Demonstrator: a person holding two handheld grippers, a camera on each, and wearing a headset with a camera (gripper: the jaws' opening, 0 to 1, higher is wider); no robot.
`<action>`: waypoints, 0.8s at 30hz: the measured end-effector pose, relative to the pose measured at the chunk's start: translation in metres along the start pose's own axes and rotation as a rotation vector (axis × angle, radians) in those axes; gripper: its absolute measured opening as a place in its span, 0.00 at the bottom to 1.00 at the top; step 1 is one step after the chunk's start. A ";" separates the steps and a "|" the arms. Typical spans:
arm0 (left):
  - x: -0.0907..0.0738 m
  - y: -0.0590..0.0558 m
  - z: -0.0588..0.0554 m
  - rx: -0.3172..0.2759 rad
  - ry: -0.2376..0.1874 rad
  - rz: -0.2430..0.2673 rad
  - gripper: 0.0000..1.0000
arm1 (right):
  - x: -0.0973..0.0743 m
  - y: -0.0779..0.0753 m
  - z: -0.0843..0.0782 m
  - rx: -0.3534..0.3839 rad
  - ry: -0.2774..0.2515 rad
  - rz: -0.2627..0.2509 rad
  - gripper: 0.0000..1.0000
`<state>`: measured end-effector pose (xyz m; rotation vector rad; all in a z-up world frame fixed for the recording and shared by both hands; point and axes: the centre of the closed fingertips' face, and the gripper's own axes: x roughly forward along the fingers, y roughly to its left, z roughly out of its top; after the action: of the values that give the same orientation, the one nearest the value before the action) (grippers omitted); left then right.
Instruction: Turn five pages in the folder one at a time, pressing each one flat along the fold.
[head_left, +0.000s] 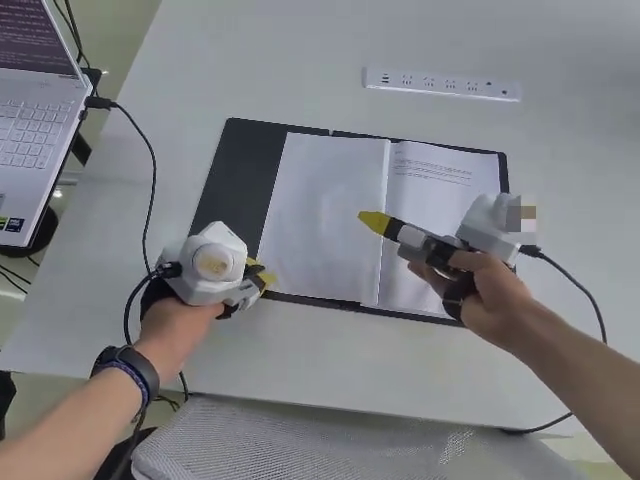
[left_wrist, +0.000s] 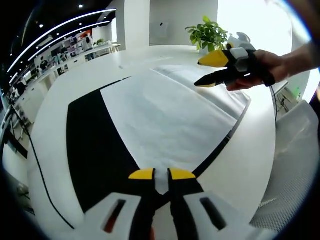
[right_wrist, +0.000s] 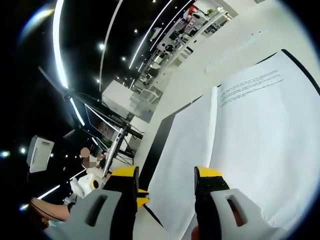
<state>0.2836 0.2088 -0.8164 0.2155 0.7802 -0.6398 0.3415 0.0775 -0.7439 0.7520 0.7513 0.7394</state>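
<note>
A black folder (head_left: 235, 170) lies open on the white table. Its left page (head_left: 320, 215) is blank and flat, and its right page (head_left: 440, 190) carries a few lines of print. My right gripper (head_left: 372, 222) is held open just above the fold, yellow tips pointing left, with nothing between them; its own view looks along the fold (right_wrist: 212, 120) between the open jaws of the right gripper (right_wrist: 166, 175). My left gripper (head_left: 258, 275) rests at the folder's near left edge. Its jaws are nearly together at the left gripper (left_wrist: 161, 174), by the page's (left_wrist: 165, 120) corner. From there, the right gripper (left_wrist: 210, 70) hovers open.
An open laptop (head_left: 30, 110) sits at the far left with a black cable (head_left: 150, 180) running along the table toward me. A white power strip (head_left: 440, 83) lies beyond the folder. A mesh chair back (head_left: 300, 440) is at the table's near edge.
</note>
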 end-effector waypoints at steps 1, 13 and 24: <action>0.000 -0.001 0.000 0.002 0.000 0.002 0.08 | 0.000 -0.001 0.001 -0.002 -0.001 -0.001 0.43; 0.000 0.000 0.000 -0.005 -0.007 0.011 0.08 | 0.011 -0.012 0.015 -0.097 0.010 -0.026 0.34; 0.001 0.003 -0.001 -0.029 -0.015 0.019 0.07 | 0.029 -0.032 0.029 -0.144 -0.009 -0.077 0.19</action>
<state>0.2851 0.2108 -0.8181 0.1911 0.7716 -0.6114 0.3896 0.0751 -0.7641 0.5923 0.7068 0.7120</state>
